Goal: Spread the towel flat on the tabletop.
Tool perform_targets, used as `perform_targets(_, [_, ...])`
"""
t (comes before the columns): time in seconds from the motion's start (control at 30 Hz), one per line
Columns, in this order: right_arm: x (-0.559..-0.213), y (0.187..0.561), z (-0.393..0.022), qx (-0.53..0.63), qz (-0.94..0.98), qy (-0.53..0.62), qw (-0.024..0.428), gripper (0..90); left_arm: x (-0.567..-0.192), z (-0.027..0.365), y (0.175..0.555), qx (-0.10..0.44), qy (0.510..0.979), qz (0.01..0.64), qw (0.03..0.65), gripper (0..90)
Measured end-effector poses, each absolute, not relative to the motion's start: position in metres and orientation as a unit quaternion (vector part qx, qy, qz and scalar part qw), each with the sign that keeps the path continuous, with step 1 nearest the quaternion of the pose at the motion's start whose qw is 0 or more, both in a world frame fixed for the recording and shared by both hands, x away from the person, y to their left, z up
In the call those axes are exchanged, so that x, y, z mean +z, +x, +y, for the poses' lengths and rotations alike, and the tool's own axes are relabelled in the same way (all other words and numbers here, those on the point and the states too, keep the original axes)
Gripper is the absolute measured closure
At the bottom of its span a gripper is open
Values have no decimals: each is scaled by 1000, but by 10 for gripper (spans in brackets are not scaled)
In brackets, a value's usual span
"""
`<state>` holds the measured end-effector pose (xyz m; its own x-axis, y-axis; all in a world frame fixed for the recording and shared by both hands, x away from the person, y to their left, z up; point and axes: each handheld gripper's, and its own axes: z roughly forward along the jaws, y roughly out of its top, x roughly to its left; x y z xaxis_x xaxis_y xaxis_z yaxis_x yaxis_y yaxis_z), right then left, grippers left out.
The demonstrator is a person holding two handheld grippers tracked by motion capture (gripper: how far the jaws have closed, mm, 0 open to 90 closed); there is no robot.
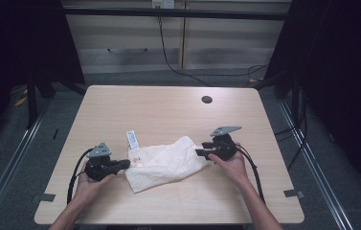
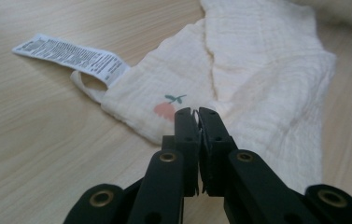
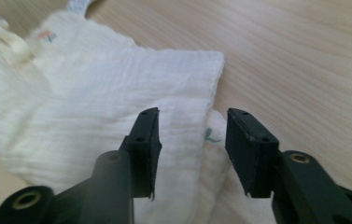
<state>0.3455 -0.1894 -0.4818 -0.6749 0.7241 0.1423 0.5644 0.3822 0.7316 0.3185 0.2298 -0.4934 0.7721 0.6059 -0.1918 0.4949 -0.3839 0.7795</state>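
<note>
High view: table [image 1: 168,105] | cloth [image 1: 166,164] crumpled at near centre, between both tools | left tool [image 2: 197,114] jaws pinched on cloth edge beside flower print [image 2: 166,108] | right tool [image 3: 192,140] jaws apart, over cloth's right end | label [image 1: 132,140] at cloth's far-left corner

**Count of things on the bench**

One light wooden bench [image 1: 168,110] with one round dark cable hole [image 1: 207,99] in its top. One cream crinkled muslin cloth [image 1: 166,163] lies on it, bearing one white printed care label [image 1: 132,139] and one small pink flower print with a green stem [image 2: 166,108]. Two black hand-held grippers: the left gripper [image 1: 123,164] and the right gripper [image 1: 201,148], each with two jaws and one grey three-cornered plate. Two hands hold them, one apiece.
</note>
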Motion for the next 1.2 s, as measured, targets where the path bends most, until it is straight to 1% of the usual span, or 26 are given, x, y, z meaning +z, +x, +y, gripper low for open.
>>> perform_targets(0.1, [-491,351,-185,395,828,388,88,677,-495,235,320,61,825,341,447,872])
perform_targets(0.23, [-500,347,-181,393,833,380,80,798,-495,238,321,63,819,347,452,870])
perform_targets(0.3, [-500,342,-179,396,834,377,76,879,-494,239,321,64,819,348,453,870])
perform_targets(0.37, [-499,336,-180,399,835,372,71,899,-493,239,320,59,815,350,458,870])
perform_targets(0.57, [-496,313,-183,389,845,362,59,900,-493,238,320,58,816,347,459,871])
perform_targets(0.6, [-496,308,-184,383,848,361,59,880,-493,238,320,57,817,347,458,871])
perform_targets(0.67, [-494,301,-184,378,851,359,63,768,-493,237,321,55,816,349,458,871])
perform_targets(0.73, [-490,299,-186,384,850,355,66,727,-494,237,322,56,816,349,458,871])
perform_targets(0.77, [-485,305,-190,401,838,362,73,688,-493,237,322,57,815,350,459,871])
perform_targets(0.83, [-483,309,-192,409,831,371,73,680,-493,237,323,55,813,352,461,871])
perform_targets(0.97, [-479,337,-194,414,821,384,82,677,-493,237,324,55,814,351,460,870])
perform_targets(1.2, [-495,371,-182,406,819,400,68,648,-494,239,325,54,813,352,461,868])
